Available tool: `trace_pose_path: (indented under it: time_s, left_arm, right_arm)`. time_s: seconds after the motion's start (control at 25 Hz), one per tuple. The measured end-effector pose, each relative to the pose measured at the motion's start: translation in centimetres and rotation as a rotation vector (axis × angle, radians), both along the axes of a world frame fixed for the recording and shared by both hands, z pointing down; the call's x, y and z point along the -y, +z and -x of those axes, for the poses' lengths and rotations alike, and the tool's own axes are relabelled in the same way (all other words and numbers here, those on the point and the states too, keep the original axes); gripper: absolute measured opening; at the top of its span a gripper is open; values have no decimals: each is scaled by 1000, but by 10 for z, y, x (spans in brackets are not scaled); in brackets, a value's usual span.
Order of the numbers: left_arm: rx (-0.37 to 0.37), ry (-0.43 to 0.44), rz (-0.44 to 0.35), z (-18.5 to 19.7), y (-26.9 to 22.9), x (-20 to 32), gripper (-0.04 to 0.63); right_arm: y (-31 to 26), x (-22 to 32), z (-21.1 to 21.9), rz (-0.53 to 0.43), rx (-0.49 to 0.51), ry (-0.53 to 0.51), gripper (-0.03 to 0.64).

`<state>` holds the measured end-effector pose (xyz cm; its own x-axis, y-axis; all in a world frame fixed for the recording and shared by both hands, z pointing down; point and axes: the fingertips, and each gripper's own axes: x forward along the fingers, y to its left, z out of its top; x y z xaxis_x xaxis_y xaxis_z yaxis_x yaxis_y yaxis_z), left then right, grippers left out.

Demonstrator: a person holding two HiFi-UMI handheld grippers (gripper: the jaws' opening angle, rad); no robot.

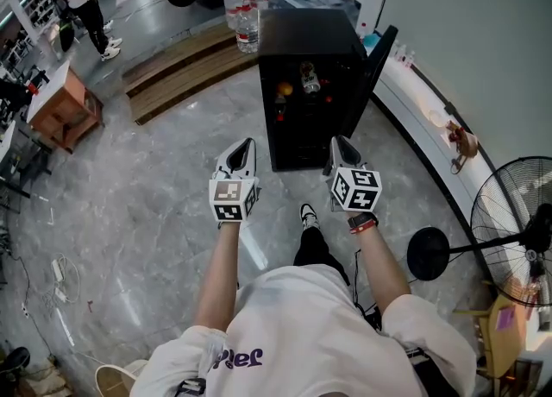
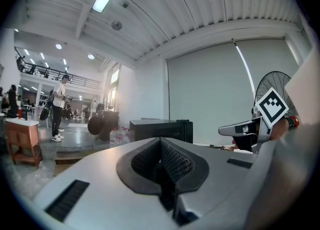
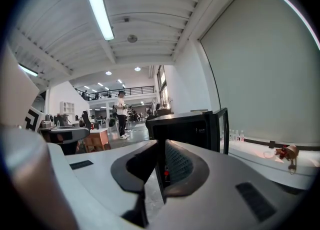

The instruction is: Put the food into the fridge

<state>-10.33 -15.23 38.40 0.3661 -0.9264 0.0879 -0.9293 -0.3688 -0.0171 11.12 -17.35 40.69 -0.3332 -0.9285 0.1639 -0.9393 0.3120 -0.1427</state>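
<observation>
Both tongs empty: left gripper [image 1: 247, 141] shut, right gripper [image 1: 337, 141] barely ajar — nudging the fridge door [image 1: 379, 59] I might glance off

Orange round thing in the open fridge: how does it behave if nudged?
The orange round thing looks ball-shaped, so it would likely roll inside the fridge. It looks small, so it is probably light.
</observation>
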Motion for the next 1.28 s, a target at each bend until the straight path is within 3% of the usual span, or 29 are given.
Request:
trace_pose_path:
  time_s: [0.8, 1.28]
  left_arm:
    - [-3, 3, 1, -16, 2, -10, 17]
    - [4, 10, -9, -17, 0, -10, 17]
  right_arm:
    - [-2, -13, -18, -10, 9, 47, 17]
    - [-6, -16, -12, -24, 15, 24, 14]
